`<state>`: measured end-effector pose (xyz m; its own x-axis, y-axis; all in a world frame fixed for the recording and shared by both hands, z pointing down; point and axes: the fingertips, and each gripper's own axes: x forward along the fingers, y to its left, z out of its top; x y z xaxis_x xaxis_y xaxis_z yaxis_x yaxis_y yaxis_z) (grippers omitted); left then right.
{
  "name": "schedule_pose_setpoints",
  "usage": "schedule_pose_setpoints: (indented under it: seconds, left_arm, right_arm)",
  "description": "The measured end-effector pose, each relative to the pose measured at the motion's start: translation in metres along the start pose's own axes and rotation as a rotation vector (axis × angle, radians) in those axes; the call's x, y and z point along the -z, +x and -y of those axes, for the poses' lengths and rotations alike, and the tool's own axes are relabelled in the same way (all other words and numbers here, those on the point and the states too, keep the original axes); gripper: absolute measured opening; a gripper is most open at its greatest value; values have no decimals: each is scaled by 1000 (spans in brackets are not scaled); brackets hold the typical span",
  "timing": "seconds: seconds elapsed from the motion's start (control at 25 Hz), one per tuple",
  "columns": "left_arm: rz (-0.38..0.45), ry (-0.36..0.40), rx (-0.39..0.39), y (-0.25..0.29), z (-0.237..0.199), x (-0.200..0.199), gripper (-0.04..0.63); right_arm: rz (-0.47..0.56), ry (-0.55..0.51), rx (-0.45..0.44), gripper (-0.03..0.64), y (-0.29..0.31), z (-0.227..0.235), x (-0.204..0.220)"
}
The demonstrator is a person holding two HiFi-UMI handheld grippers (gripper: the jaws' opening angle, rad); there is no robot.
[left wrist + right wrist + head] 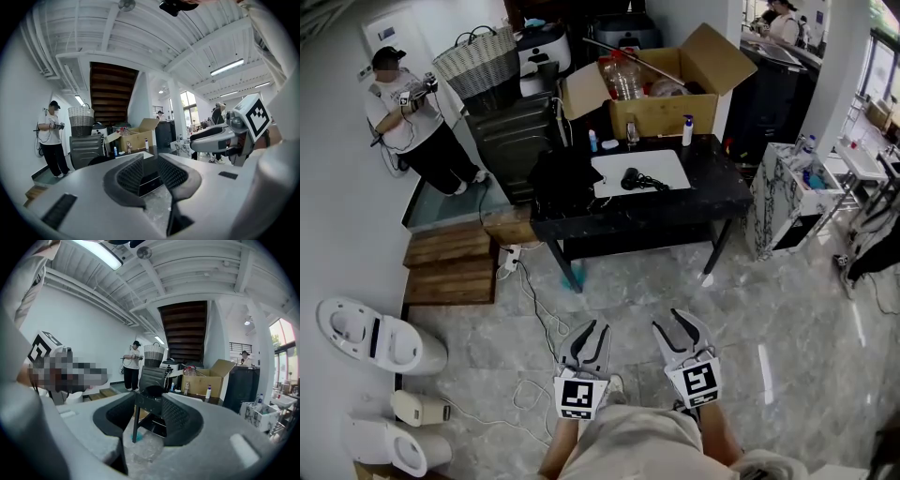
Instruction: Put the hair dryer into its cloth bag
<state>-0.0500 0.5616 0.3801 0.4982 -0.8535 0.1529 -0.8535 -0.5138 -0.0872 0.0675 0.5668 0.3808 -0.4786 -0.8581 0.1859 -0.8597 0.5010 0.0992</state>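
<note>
On the table point(712, 192): 1 hair dryer point(631, 178), 1 bag point(565, 180).

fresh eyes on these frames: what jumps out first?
The black table at the middle of the head view draws the eye, with a hair dryer lying on a white mat and an open cardboard box at its far edge. Nearer, the left claw and right claw hang open and empty over the marble floor, short of the table. White toilets sit on the floor at left.
</note>
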Motion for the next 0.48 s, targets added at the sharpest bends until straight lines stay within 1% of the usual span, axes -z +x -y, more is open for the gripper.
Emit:
schedule_pose_setpoints:
  seconds: [0.2, 0.36, 0.48]
  left_arm:
    - [3, -3, 17, 18, -24, 0, 94]
    - [35, 4, 39, 29, -42, -6, 94]
    - [15, -9, 47, 35, -55, -2, 94]
  right_arm:
    - [-6, -28, 1, 181, 31, 0, -3]
    - [-1, -64, 8, 181, 52, 1, -9]
    - [-18, -37, 24, 181, 66, -1, -11]
